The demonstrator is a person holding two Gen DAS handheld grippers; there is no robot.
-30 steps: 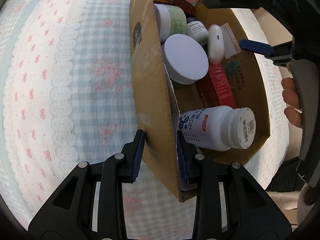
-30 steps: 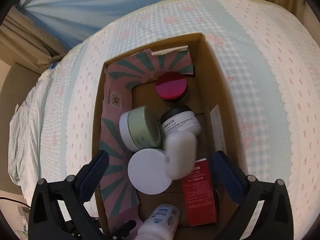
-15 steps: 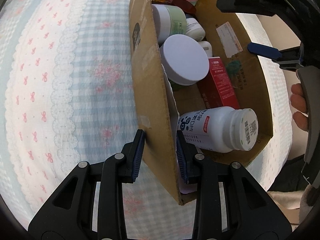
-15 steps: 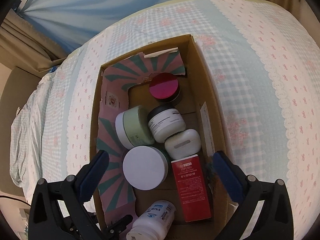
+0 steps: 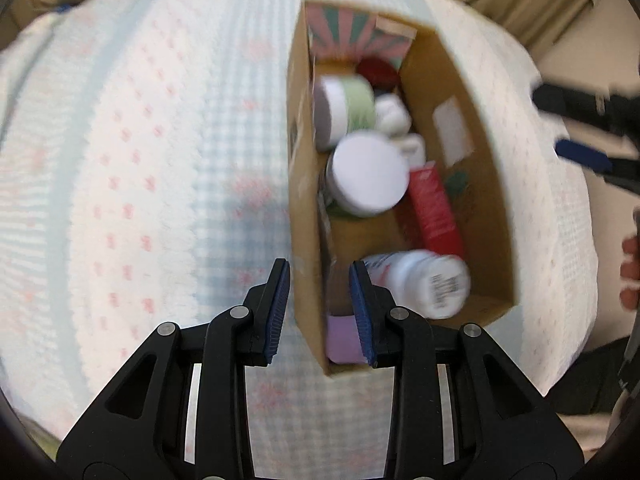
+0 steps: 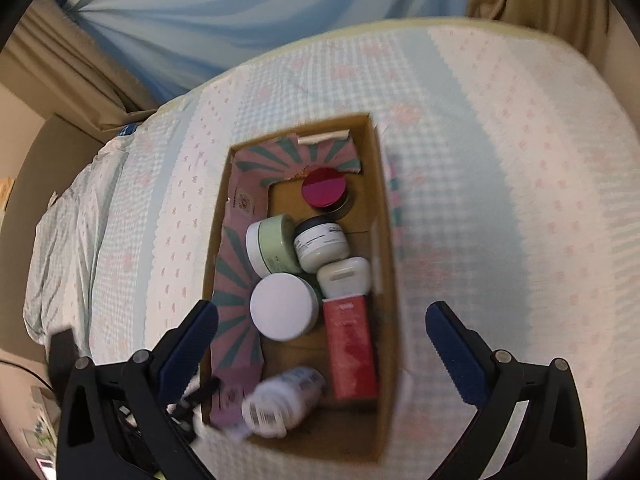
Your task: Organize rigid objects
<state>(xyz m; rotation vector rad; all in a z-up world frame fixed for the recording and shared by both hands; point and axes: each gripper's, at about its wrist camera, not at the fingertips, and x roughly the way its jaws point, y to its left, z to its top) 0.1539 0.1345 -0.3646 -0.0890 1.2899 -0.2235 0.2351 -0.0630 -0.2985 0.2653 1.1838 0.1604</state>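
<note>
The cardboard box [image 6: 384,264] sits on the bed [image 6: 500,200], which is covered in pale blue gingham with pink bows. Inside the box, a red-lidded jar [image 6: 324,188] stands at the far end; nearer lie a green jar [image 6: 272,244] on its side, a cream jar [image 6: 320,246] whose label is too blurred to read, a white earbud case [image 6: 346,276], a white-lidded jar [image 6: 282,306] and a red carton [image 6: 350,346]. A white pill bottle [image 6: 280,400] with a barcode lies at the near end. The left hand-held gripper [image 5: 320,300] pinches the box's near side wall. The right hand-held gripper [image 6: 322,340] hangs above the box, spread wide and empty.
</note>
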